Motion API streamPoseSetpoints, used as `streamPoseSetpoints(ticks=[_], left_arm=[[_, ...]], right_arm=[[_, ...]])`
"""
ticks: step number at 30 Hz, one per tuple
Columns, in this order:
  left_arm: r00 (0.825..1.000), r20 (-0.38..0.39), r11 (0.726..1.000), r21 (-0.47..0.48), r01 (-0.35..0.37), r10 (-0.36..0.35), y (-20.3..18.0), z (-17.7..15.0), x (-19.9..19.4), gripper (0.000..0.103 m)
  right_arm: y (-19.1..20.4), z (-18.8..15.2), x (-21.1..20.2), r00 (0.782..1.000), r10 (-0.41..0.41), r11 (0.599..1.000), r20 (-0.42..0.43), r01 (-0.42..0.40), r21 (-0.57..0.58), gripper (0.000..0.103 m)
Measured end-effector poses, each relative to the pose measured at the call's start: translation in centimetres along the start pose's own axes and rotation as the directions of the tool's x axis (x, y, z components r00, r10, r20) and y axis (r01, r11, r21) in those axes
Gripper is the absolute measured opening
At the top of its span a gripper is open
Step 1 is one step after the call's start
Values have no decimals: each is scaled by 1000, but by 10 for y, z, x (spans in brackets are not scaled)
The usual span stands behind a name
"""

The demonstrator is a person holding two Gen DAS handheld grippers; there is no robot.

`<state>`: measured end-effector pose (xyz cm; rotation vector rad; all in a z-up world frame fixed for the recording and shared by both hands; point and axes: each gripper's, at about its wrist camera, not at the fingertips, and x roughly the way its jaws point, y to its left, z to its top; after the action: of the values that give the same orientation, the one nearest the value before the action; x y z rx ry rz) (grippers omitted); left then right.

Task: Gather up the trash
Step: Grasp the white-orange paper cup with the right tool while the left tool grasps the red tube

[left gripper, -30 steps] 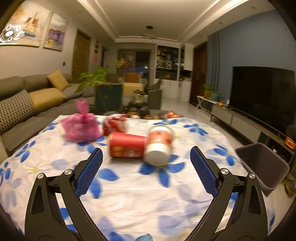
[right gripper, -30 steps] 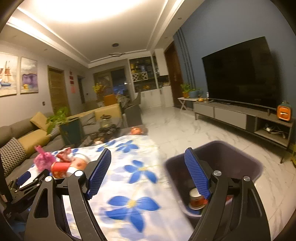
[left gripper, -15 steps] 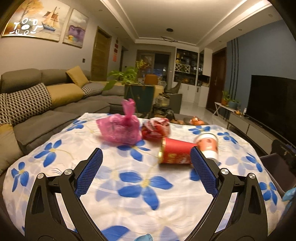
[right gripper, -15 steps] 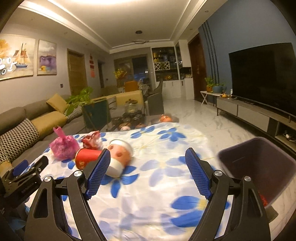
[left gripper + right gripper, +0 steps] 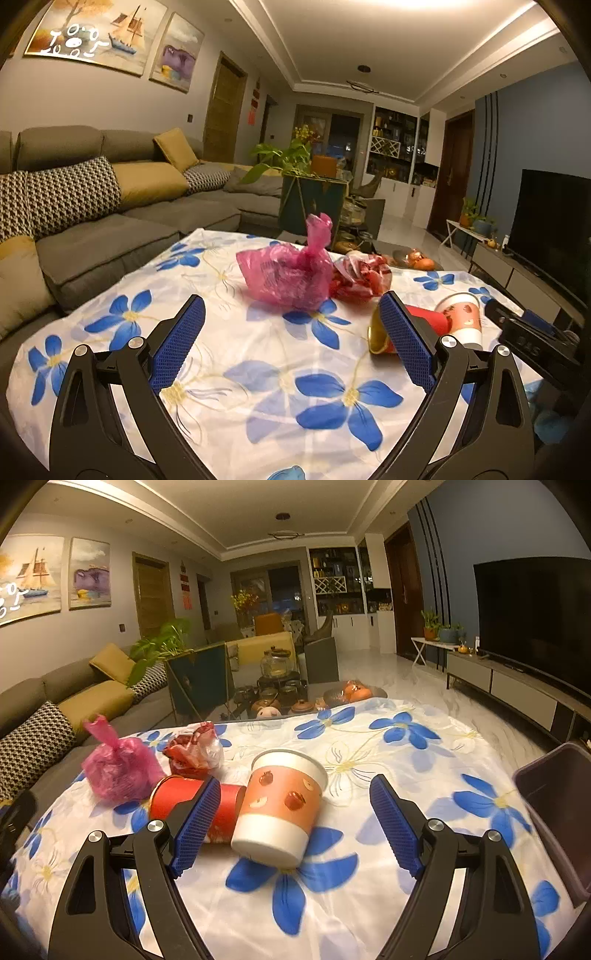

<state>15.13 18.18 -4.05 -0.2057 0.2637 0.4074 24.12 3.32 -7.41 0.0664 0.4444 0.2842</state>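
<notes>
Both wrist cameras look low across the flowered table (image 5: pixel 258 369) toward the room's far end; the left sits further left, facing the pink bag (image 5: pixel 291 277), the right close on the paper cup (image 5: pixel 280 805); both share this trash

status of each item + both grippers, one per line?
Orange-and-white paper cup: on its side, touching red can.
Red cylindrical can: on its side.
Pink plastic bag: tied, on table.
Red-and-clear crumpled wrapper: loose on table.
Grey bin: open-topped.
Left gripper: open, empty.
Right gripper: open, empty.
</notes>
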Motion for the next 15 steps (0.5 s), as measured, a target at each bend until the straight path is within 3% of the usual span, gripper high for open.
streamPoseSetpoints(ticks=[5, 15], left_arm=[[1000, -2, 1000, 2, 3, -3, 4, 3, 9, 94], [1000, -23, 1000, 15, 17, -16, 4, 0, 19, 94]], right_arm=[[4, 2, 25, 999, -10, 1000, -34, 10, 5, 80], [1, -1, 67, 987, -4, 999, -158, 11, 42, 69]])
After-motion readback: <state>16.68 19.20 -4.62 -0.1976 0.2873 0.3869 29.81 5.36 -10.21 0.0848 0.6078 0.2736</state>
